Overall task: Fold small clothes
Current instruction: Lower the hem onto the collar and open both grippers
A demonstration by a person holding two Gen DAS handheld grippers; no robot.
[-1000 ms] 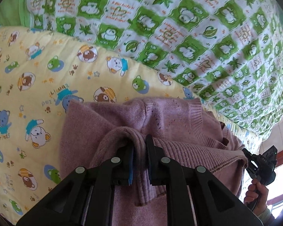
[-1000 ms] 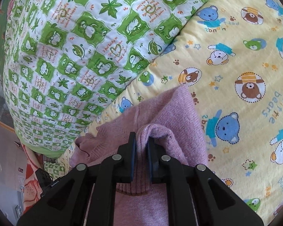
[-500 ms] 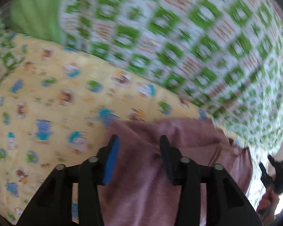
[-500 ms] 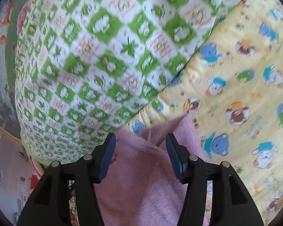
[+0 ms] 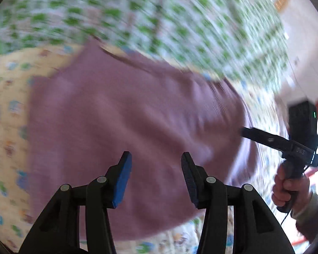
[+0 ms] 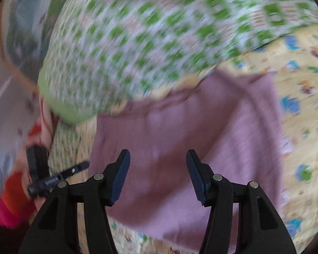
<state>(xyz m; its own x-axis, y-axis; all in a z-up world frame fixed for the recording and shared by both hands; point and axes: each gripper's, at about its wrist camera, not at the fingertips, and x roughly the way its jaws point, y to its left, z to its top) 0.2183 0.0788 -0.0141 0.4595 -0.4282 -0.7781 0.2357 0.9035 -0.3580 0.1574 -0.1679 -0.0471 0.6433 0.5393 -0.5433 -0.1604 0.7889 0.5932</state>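
Note:
A mauve knitted sweater (image 5: 127,116) lies folded on the yellow cartoon-print sheet (image 5: 6,131); it also shows in the right wrist view (image 6: 180,131). My left gripper (image 5: 155,165) is open and empty, held above the sweater's near part. My right gripper (image 6: 158,163) is open and empty above the sweater too. The right gripper shows at the right edge of the left wrist view (image 5: 265,137), held in a hand. The left gripper shows at the left of the right wrist view (image 6: 59,175). Both views are motion-blurred.
A green-and-white checked quilt (image 5: 169,21) is bunched behind the sweater, also in the right wrist view (image 6: 159,31). The yellow sheet (image 6: 303,116) spreads to the right there. A wall and floor (image 6: 8,105) show at far left.
Both grippers let go of the sweater's folded edges, opened wide, and pulled back and up. The sweater now lies flat on the sheet.

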